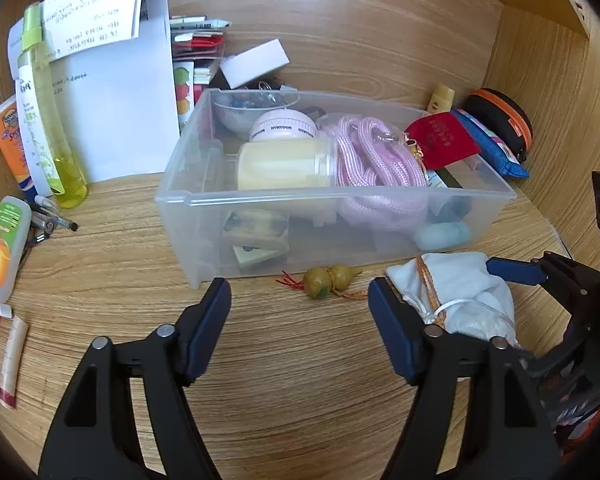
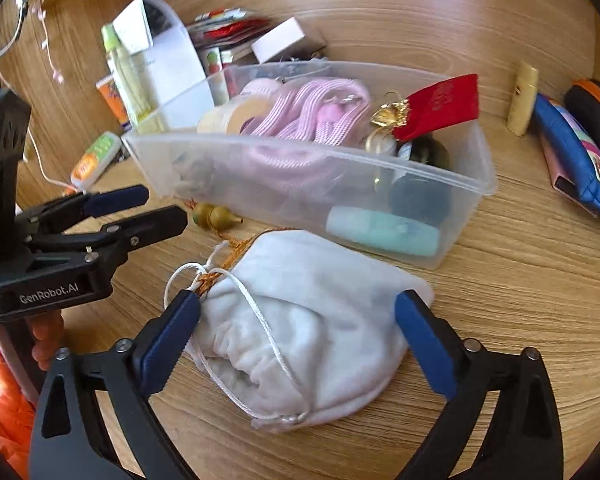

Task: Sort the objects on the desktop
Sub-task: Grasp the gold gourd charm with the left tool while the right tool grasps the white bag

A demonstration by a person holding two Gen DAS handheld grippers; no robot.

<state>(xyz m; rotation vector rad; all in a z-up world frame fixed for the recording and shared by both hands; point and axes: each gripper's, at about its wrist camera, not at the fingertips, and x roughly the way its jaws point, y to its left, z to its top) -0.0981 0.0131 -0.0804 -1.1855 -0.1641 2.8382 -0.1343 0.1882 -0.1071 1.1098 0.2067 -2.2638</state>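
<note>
A clear plastic bin (image 1: 380, 196) (image 2: 260, 152) sits mid-desk, holding pink rope (image 1: 372, 152), a cream jar (image 1: 284, 164), a red pouch (image 1: 440, 138) and a teal bottle (image 2: 384, 230). A small gourd charm (image 1: 332, 280) (image 2: 214, 216) lies on the desk in front of it. A white drawstring pouch (image 2: 308, 312) (image 1: 460, 296) lies to the right of the charm. My left gripper (image 1: 300, 312) is open, just short of the charm. My right gripper (image 2: 300, 328) is open, its fingers on either side of the white pouch.
At the left stand a yellow spray bottle (image 1: 48, 120), papers (image 1: 112, 92), sunscreen tubes (image 1: 4, 240) and pens (image 1: 56, 222). At the right lie a blue pouch (image 2: 572, 152), a black-orange case (image 1: 500, 120) and a cream tube (image 2: 522, 98). Wooden walls enclose the desk.
</note>
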